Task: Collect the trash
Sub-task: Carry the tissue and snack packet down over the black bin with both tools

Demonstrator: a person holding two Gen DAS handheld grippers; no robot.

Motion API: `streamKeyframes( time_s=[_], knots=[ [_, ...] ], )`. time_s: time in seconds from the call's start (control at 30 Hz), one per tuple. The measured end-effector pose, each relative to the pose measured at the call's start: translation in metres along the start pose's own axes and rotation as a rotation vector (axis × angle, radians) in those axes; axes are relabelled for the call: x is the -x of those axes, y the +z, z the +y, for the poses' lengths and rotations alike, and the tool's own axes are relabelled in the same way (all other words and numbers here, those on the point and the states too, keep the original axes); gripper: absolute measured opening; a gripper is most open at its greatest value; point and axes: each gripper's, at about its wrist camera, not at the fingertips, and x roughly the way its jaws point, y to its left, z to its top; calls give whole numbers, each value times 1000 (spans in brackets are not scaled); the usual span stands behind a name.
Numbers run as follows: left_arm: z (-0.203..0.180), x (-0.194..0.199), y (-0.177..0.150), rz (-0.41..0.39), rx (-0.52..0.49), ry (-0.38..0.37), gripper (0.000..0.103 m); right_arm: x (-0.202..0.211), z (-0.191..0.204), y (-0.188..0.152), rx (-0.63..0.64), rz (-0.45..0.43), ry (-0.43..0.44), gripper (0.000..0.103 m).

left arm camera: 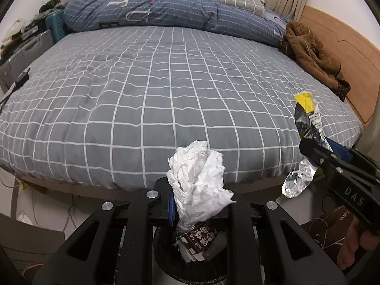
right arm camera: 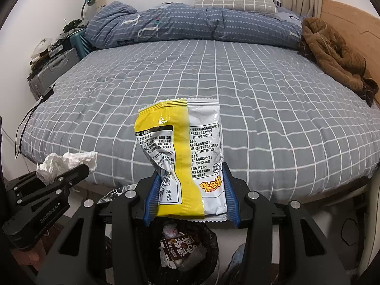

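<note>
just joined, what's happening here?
A person is clearing trash beside a bed. The left tongs are shut on a crumpled tissue; the right tongs grip a yellow and silver snack bag. Both hang above a black bin that already holds wrappers. Nothing is dropped yet.

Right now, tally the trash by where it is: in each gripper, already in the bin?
Held by left gripper: 1, crumpled tissue
Held by right gripper: 1, snack bag
Clearly visible in trash bin: 1, brown carton
Total: 3
</note>
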Motion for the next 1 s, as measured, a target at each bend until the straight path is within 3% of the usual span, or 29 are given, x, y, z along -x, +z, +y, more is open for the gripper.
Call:
streamKeyframes(
  time_s=[1.0],
  knots=[
    [24,-4,-82,178,77,52,17,-7,7,-87,-19,195,-4,45]
  ],
)
